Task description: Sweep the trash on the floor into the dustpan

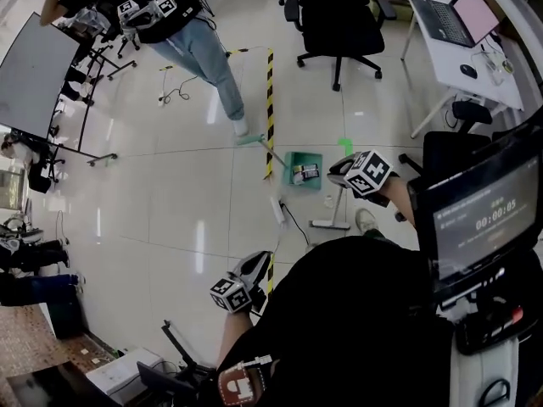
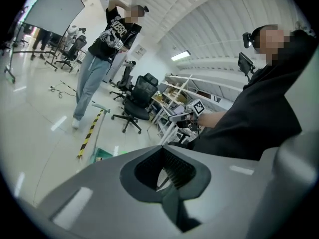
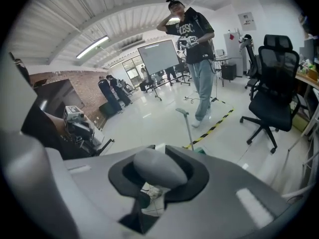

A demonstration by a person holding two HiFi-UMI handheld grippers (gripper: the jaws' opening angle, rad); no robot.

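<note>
A green dustpan stands on the floor by the striped tape, its long handle leaning away to the left; a black-and-white item lies in it. A small pale scrap lies on the floor between the dustpan and the broom head. My right gripper is shut on the top of the broom handle, which fills its jaws. My left gripper hangs low near my body, shut with nothing held. The dustpan also shows in the left gripper view.
Another person stands beyond the yellow-black floor tape. A white power strip with a cable lies near the tape. An office chair and a desk with a laptop are at the back right, a dark board at the left.
</note>
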